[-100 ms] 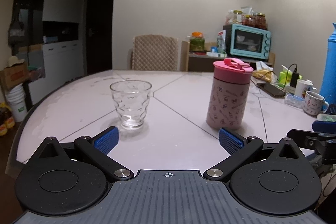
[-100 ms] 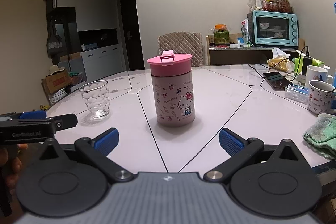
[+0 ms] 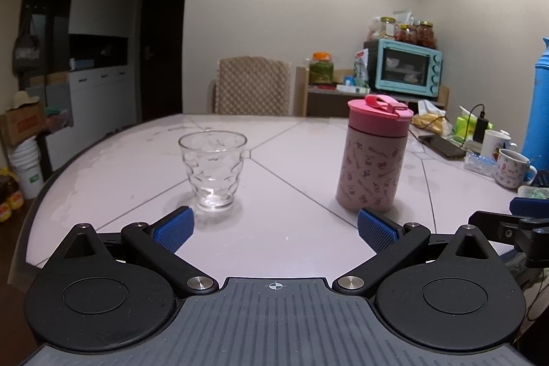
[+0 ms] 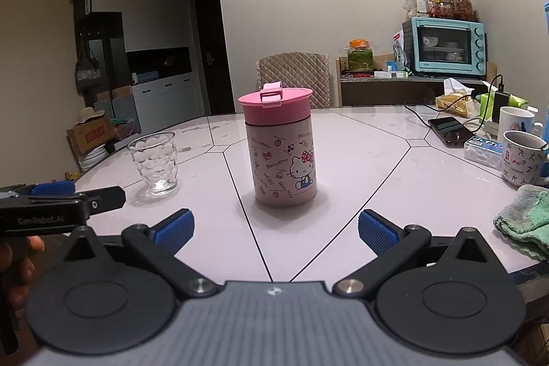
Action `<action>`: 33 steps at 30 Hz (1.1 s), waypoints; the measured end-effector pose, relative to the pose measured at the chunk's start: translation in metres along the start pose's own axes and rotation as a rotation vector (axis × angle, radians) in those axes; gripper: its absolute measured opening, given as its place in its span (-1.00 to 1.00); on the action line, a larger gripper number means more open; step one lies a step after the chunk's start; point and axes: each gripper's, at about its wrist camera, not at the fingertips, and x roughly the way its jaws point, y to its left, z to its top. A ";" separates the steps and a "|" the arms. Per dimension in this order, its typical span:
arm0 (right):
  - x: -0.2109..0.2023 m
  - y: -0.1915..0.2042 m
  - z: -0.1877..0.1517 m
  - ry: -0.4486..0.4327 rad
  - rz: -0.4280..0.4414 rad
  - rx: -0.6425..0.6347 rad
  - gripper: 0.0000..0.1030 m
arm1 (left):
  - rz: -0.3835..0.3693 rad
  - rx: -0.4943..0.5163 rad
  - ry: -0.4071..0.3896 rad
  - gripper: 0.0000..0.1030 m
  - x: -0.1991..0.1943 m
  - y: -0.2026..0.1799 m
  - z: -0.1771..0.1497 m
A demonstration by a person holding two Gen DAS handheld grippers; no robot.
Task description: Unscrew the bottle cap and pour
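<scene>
Nothing has moved: both the left gripper and right gripper gape empty before the capped bottle and glass.

Free gap btwn glass, bottle

I see my right gripper spread wide with nothing between its blue pads, low over the near table. The bottle stands upright just beyond, pink cap on. The glass stands farther left, the left gripper near it.
</scene>
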 end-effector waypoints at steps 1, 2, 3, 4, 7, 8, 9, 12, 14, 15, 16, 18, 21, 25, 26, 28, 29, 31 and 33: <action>-0.001 0.000 0.000 -0.002 0.002 0.003 1.00 | -0.001 -0.002 0.003 1.00 0.000 0.000 0.000; -0.002 -0.001 0.000 -0.003 0.005 0.006 1.00 | -0.001 -0.005 0.005 1.00 0.001 0.000 0.001; -0.003 -0.001 0.000 -0.005 0.007 0.009 1.00 | -0.002 -0.007 0.008 1.00 0.001 0.001 0.001; -0.004 -0.001 0.000 -0.006 0.010 0.013 1.00 | -0.003 -0.009 0.011 1.00 0.002 0.001 0.001; -0.007 -0.002 -0.001 -0.011 0.017 0.022 1.00 | -0.009 -0.015 0.006 1.00 0.000 0.007 0.001; -0.008 -0.002 -0.001 -0.012 0.020 0.025 1.00 | -0.008 -0.015 0.002 1.00 -0.001 0.006 0.001; -0.009 -0.003 -0.001 -0.013 0.023 0.029 1.00 | -0.006 -0.012 -0.002 1.00 0.000 0.004 -0.001; 0.002 0.006 -0.001 0.000 0.002 0.009 1.00 | -0.004 -0.009 -0.003 1.00 0.001 0.004 -0.002; 0.001 0.004 -0.001 -0.001 0.003 0.011 1.00 | -0.004 -0.008 -0.004 1.00 0.000 0.003 -0.003; 0.000 0.003 0.000 -0.001 0.002 0.011 1.00 | -0.004 -0.007 -0.005 1.00 0.000 0.002 -0.004; -0.001 0.001 0.000 -0.002 0.002 0.012 1.00 | -0.007 -0.006 -0.003 1.00 0.000 0.002 -0.004; -0.003 -0.002 0.001 -0.001 0.002 0.014 1.00 | -0.010 -0.004 -0.002 1.00 -0.001 0.003 -0.005; 0.000 0.001 -0.001 -0.003 -0.002 0.010 1.00 | -0.010 -0.003 -0.003 1.00 -0.001 0.000 -0.004; 0.000 0.001 -0.001 -0.003 -0.001 0.011 1.00 | -0.007 -0.002 -0.001 1.00 -0.001 -0.001 -0.004; 0.000 0.001 -0.001 -0.003 -0.001 0.011 1.00 | -0.007 -0.001 0.000 1.00 -0.001 -0.001 -0.004; 0.001 0.001 -0.001 -0.004 -0.001 0.011 1.00 | -0.006 -0.001 0.000 1.00 -0.001 0.000 -0.005; 0.001 0.001 -0.002 -0.004 -0.001 0.011 1.00 | -0.007 -0.001 0.000 1.00 -0.001 0.000 -0.005; 0.001 0.001 -0.001 -0.003 -0.001 0.012 1.00 | -0.008 -0.003 0.001 1.00 -0.002 0.001 -0.003; 0.000 0.000 -0.001 -0.003 -0.001 0.012 1.00 | -0.009 -0.002 0.001 1.00 -0.002 0.001 -0.002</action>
